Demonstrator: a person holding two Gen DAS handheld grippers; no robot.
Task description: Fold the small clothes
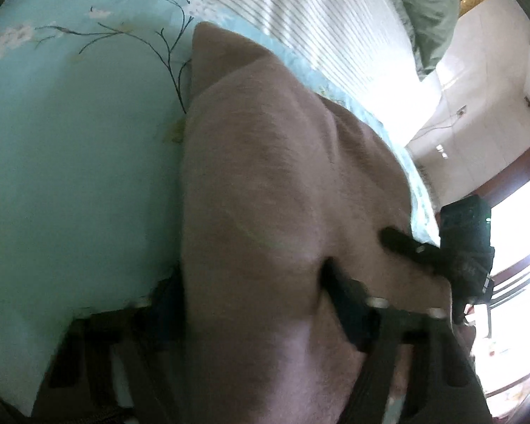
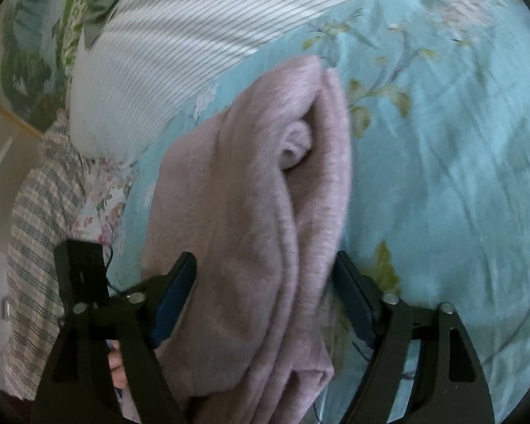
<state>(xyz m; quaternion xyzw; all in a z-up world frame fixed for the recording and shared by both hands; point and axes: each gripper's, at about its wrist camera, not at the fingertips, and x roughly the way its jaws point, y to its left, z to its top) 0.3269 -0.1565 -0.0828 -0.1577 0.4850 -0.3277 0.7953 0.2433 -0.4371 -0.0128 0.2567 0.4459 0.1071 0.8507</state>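
A dusty-pink knitted garment (image 1: pixel 265 176) lies folded into a thick bundle on a light blue flowered bedsheet (image 1: pixel 70 141). In the left wrist view it fills the gap of my left gripper (image 1: pixel 251 289), whose fingers press into its sides. My right gripper (image 1: pixel 399 242) comes in from the right, one fingertip dug into the same cloth. In the right wrist view the garment (image 2: pixel 251 194) runs away from the camera between the blue pads of my right gripper (image 2: pixel 265 272), and both pads touch it. The bundle's far end shows a rolled inner fold.
White striped bedding (image 2: pixel 166 53) lies beyond the garment, with a green pillow (image 2: pixel 99 3) behind it. A checked cloth (image 2: pixel 39 212) hangs at the bed's left edge. The blue sheet (image 2: pixel 441 176) stretches to the right. A wall and bright window (image 1: pixel 519 219) show past the bed.
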